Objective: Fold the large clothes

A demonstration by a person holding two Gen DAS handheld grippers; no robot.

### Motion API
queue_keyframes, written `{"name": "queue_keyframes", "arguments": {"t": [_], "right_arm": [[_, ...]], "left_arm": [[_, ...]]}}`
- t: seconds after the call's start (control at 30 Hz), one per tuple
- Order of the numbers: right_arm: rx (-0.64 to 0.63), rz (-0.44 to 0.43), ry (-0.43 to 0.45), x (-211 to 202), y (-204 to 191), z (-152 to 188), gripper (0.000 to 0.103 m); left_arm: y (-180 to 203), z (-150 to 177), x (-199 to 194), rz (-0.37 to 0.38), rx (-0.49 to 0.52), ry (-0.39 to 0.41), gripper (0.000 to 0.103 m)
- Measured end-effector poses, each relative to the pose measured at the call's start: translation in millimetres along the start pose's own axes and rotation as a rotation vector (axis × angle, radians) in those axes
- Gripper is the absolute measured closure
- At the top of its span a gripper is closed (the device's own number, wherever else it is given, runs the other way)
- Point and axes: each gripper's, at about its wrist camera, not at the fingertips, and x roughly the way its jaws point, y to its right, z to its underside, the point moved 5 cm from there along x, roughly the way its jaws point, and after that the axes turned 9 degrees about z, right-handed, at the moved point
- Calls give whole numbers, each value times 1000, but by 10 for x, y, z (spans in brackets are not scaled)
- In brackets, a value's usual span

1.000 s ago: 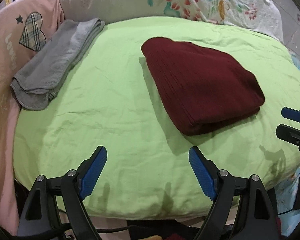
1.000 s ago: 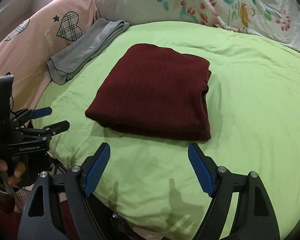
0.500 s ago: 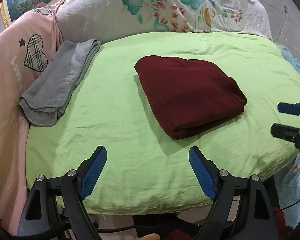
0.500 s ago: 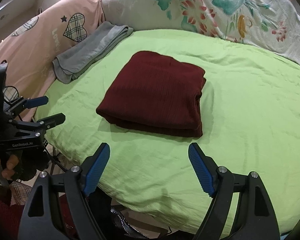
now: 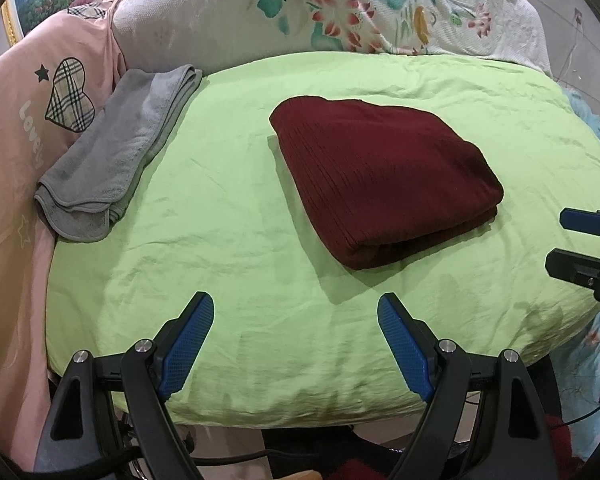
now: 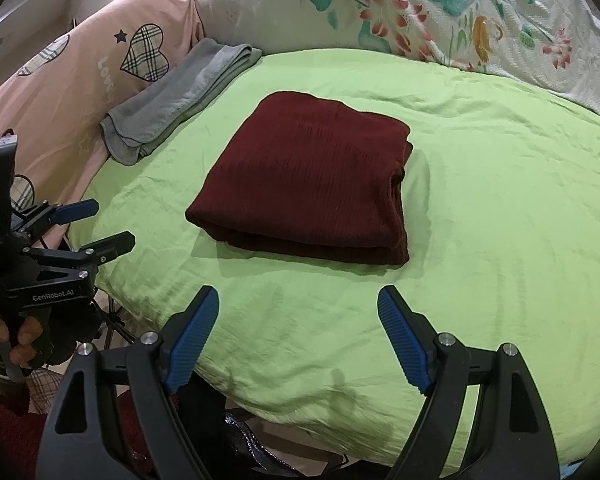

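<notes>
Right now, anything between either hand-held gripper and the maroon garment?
Nothing visible. Only bare green sheet lies between the left hand-held gripper and the folded maroon garment, likewise for the right hand-held gripper. The grey towel sits off to the side.

I see open green sheet [image 5: 228, 248] on the bed between my fingers and the folded red sweater [image 5: 380, 176], which sits mid-bed with bare sheet on every side. The grey towel [image 5: 116, 160] blocks the left edge against the pink quilt [image 5: 16, 128]. Floral pillows [image 6: 440, 12] wall off the far side. To the right of the sweater, the sheet lies free.
</notes>
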Motion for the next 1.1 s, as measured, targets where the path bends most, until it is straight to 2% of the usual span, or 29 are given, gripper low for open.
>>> {"name": "queue_keyframes", "arguments": {"t": [1.1], "right_arm": [[19,-12,17,123,7,-99,21]], "left_arm": [[14,-136,22,-18,5,30,18]]}}
